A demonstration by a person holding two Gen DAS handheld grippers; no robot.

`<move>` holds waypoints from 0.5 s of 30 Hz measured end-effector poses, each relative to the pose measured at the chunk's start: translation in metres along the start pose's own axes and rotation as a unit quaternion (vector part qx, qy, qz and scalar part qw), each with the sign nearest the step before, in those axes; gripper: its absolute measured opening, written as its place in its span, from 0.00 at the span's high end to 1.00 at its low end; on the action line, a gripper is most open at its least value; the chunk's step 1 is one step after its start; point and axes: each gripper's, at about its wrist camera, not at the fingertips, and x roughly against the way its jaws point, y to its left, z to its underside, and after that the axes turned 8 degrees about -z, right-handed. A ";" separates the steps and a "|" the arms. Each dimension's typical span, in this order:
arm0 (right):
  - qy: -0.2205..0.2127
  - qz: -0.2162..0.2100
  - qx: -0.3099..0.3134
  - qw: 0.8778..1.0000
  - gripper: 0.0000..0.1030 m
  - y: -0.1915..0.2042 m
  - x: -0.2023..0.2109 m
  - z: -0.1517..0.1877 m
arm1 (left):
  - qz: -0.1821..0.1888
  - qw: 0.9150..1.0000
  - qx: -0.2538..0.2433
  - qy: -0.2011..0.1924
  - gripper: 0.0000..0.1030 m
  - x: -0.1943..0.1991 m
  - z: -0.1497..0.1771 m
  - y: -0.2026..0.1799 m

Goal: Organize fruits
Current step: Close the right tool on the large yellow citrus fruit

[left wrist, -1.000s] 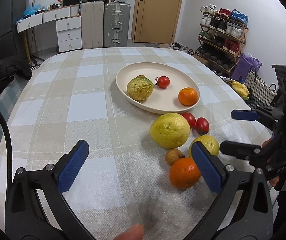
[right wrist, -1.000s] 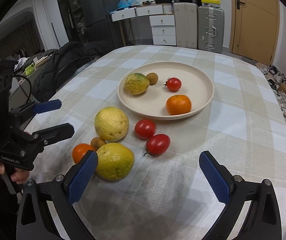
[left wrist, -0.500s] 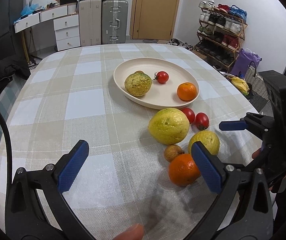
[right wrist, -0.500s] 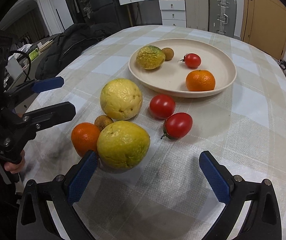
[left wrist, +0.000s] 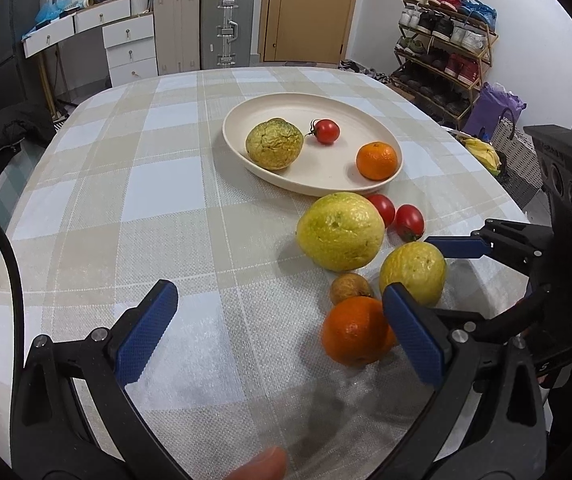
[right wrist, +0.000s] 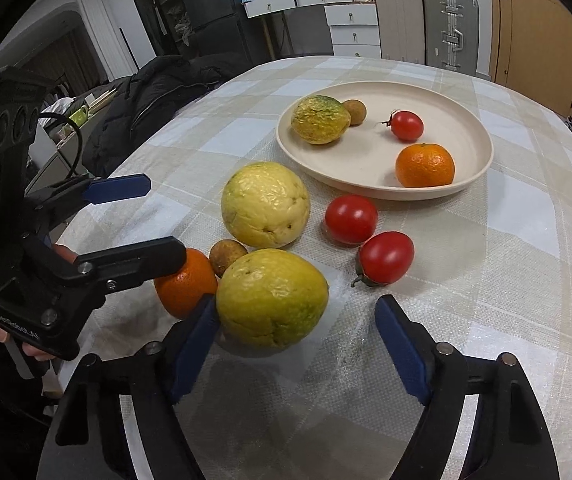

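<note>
Four fruits (right wrist: 425, 165) lie in the plate (right wrist: 474, 176), six (right wrist: 265, 205) before it.

Checked tabletop (left wrist: 133, 184), far centre: cream plate (left wrist: 366, 110) holding a wrinkled yellow-green fruit (left wrist: 273, 143), a small tomato (left wrist: 326, 131) and a mandarin (left wrist: 377, 160). Near right, off the plate: large yellow fruit (left wrist: 340, 237), two tomatoes (left wrist: 396, 214), smaller yellow fruit (left wrist: 412, 273), small brown fruit (left wrist: 350, 287), orange (left wrist: 354, 330). Left tongs (left wrist: 281, 332) spread wide in the foreground, right pad overlapping the orange; right tongs (left wrist: 452, 280) at the right edge, fingers either side of the smaller yellow fruit.
</note>
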 end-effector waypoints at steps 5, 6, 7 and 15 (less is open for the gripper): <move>-0.005 -0.009 0.002 1.000 0.31 0.001 0.000 0.000 | 0.002 1.000 0.001 0.003 0.01 -0.002 0.000 0.000; -0.005 -0.013 0.003 1.000 0.33 0.001 0.001 0.001 | 0.002 1.000 0.000 0.003 0.01 -0.002 0.000 0.000; -0.006 -0.017 0.004 1.000 0.36 0.002 0.001 0.001 | 0.003 1.000 0.000 0.003 0.01 -0.003 0.000 0.000; -0.032 -0.006 0.020 0.999 0.48 0.007 0.012 0.002 | 0.011 1.000 0.000 0.009 0.01 -0.005 0.000 -0.002</move>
